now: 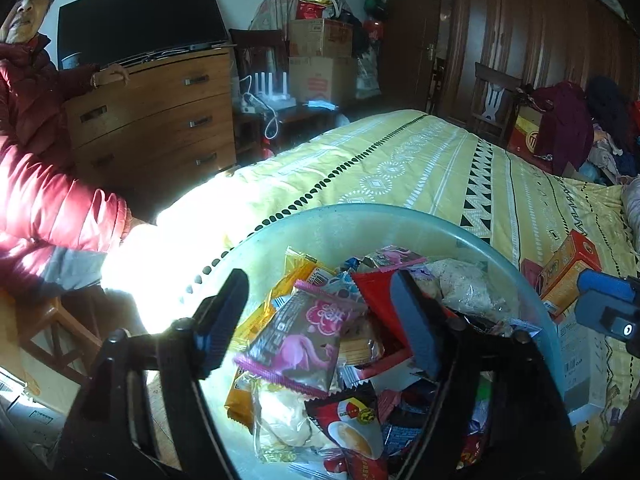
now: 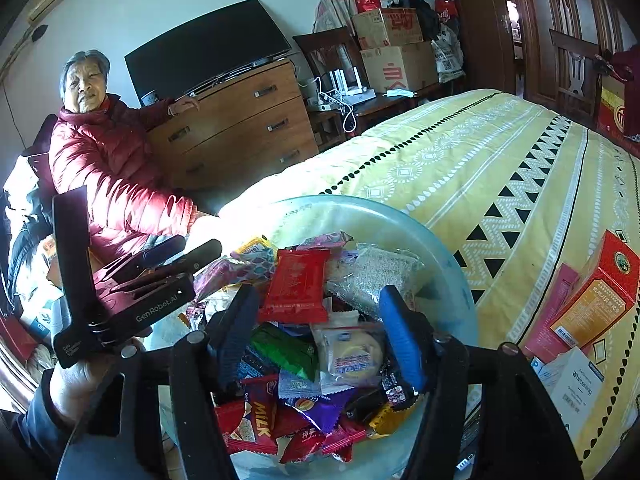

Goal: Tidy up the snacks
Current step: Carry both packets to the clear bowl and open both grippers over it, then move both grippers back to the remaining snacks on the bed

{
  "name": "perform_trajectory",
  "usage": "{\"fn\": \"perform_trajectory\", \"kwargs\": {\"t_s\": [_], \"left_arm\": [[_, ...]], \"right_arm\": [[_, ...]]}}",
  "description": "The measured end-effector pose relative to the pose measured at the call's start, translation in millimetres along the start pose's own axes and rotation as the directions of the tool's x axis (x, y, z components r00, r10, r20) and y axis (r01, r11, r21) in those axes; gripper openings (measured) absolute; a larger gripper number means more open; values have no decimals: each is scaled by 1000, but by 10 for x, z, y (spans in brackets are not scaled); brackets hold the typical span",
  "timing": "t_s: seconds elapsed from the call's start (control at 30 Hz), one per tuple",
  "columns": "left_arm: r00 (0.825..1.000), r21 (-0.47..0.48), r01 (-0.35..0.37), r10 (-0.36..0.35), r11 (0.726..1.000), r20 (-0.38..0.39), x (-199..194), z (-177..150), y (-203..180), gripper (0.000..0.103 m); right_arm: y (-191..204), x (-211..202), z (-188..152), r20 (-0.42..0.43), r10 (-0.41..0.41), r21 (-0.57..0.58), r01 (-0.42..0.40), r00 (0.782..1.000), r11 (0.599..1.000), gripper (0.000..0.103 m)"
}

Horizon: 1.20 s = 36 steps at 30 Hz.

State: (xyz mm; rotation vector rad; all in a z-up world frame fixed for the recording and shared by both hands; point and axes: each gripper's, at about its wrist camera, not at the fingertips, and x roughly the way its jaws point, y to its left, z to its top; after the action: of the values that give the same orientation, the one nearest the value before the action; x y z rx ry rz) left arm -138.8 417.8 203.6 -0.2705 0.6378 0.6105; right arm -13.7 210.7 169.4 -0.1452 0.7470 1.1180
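Snacks (image 1: 304, 344) sit heaped in the glass bowl (image 1: 360, 216) on the bed (image 1: 420, 160); left claw (image 1: 320, 320) and right claw (image 2: 320, 332) hover over them, both spread and empty, likely choosing packets.

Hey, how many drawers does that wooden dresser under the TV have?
3, stacked one above another on the wooden dresser: the top drawer just below the TV, the middle drawer, and the bottom drawer. More could be hidden behind the bed.
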Motion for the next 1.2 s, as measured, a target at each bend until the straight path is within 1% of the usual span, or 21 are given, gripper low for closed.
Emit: {"fn": "perform_trajectory", "kwargs": {"t_s": [0.03,0.13,0.2,0.3,0.37,0.43,0.5,0.53,0.6,0.67,0.73,0.77,0.8,0.83,0.87,0.93,0.97,1.03,1.1,1.13,1.2], "left_arm": [[1000,0,-13,13,1000,10,-21,0,3,83],[999,6,-34,34,999,23,-63,4,-3,91],[999,7,-33,33,999,28,-107,10,-22,92],[999,2,0,0,1000,45,-240,22,-80,92],[996,3,48,-48,999,72,-403,17,-187,92],[989,24,111,-113,994,92,-542,-2,-392,92],[980,72,172,-178,983,93,-643,-19,-681,92],[970,117,220,-230,969,84,-721,-40,-923,92],[946,192,299,-317,935,70,-866,-100,-1326,92],[905,284,398,-424,873,35,-1069,-243,-1800,92],[853,369,495,-520,787,-37,-1250,-466,-2309,92],[835,402,523,-546,752,-66,-1311,-567,-2496,92],[810,442,558,-576,703,-108,-1365,-704,-2720,92],[782,479,597,-601,644,-167,-1389,-865,-2968,92],[758,501,628,-614,595,-220,-1391,-1008,-3157,92],[697,518,700,-629,491,-345,-1300,-1326,-3564,92],[677,520,722,-621,457,-394,-1228,-1461,-3733,92],[645,516,756,-598,403,-476,-1050,-1756,-4056,90],[610,500,785,-594,366,-524,-857,-1974,-4314,84],[599,490,795,-590,357,-541,-776,-2053,-4427,82],[593,479,802,-570,355,-569,-578,-2194,-4661,78]], "right_arm": [[11,-33,-8,6,-4,0,4,1000,1000,69],[5,-202,-79,39,-13,-3,13,999,1000,82],[-4,-398,-182,75,-27,-9,28,997,1000,83],[-114,-785,-479,134,-69,12,68,989,998,86],[-387,-1080,-881,150,-128,93,115,980,989,89],[-678,-1264,-1287,122,-181,185,157,976,970,89],[-1066,-1462,-1896,36,-256,297,234,966,926,89],[-1200,-1537,-2125,0,-278,336,262,960,905,89],[-1486,-1780,-2694,-74,-320,432,320,945,843,89],[-1688,-2092,-3211,-125,-362,501,374,924,781,89],[-1812,-2350,-3543,-148,-393,542,407,908,735,89],[-1895,-2509,-3733,-157,-408,572,420,899,705,89],[-1946,-2582,-3817,-161,-415,589,425,895,687,89],[-2011,-2667,-3918,-164,-422,608,429,891,669,89],[-2080,-2749,-4007,-164,-428,625,430,889,652,89],[-2144,-2852,-4081,-151,-431,645,419,890,639,89],[-2185,-2903,-4109,-140,-433,648,413,891,640,89],[-2243,-2960,-4134,-128,-438,640,411,890,649,89],[-2285,-2998,-4133,-118,-441,628,411,890,661,89],[-2300,-3010,-4138,-116,-443,623,412,889,664,89],[-2369,-3053,-4150,-112,-439,620,408,891,670,89]]}}
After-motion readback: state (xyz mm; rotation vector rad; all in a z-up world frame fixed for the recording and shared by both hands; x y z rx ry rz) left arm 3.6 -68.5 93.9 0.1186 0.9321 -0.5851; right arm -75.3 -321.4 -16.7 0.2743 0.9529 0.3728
